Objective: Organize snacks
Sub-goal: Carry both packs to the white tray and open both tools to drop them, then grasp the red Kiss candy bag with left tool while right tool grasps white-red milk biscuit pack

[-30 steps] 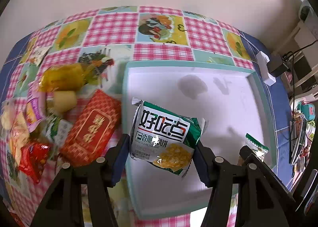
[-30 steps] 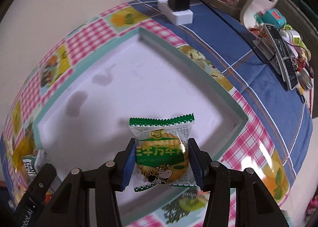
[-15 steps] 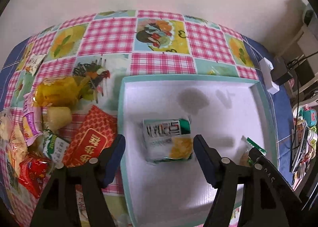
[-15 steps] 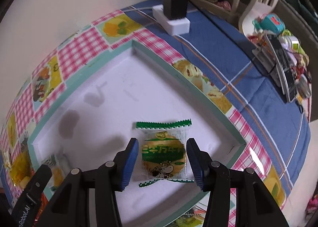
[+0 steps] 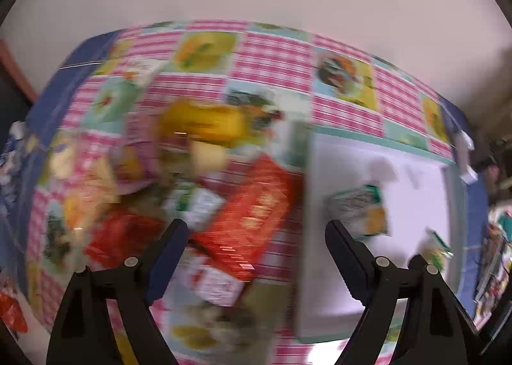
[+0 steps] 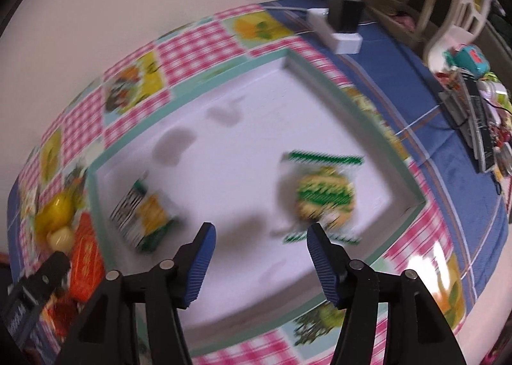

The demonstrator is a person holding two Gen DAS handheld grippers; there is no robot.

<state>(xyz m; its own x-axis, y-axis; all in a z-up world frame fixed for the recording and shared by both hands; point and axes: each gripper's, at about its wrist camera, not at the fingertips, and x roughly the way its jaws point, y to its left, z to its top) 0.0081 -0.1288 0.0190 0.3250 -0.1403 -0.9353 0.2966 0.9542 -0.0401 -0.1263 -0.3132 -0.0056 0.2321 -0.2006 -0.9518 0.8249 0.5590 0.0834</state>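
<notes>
A white tray with a teal rim (image 6: 358, 99) (image 5: 368, 138) lies on the checked tablecloth. Two packets lie inside it: a green-and-white chip bag (image 6: 144, 214) (image 5: 358, 208) and a small green-edged biscuit packet (image 6: 323, 192) (image 5: 436, 248). My left gripper (image 5: 256, 238) hangs over the red box (image 5: 252, 218) in the snack pile left of the tray, its jaws opening with nothing pinched. My right gripper (image 6: 260, 245) is over the tray's white floor, jaws opening and empty, with the biscuit packet just beyond its right fingertip. Both views are motion-blurred.
A heap of snacks sits left of the tray: a yellow bag (image 5: 204, 122), a red packet (image 5: 118, 237) and several others. A white power strip with a black plug (image 6: 342, 26) lies behind the tray. Cluttered shelves (image 6: 476, 115) stand at the right.
Both grippers let go of their packets, which now lie in the tray. The left gripper swung left over the snack pile; the right drew left, leaving the biscuit packet to its right.
</notes>
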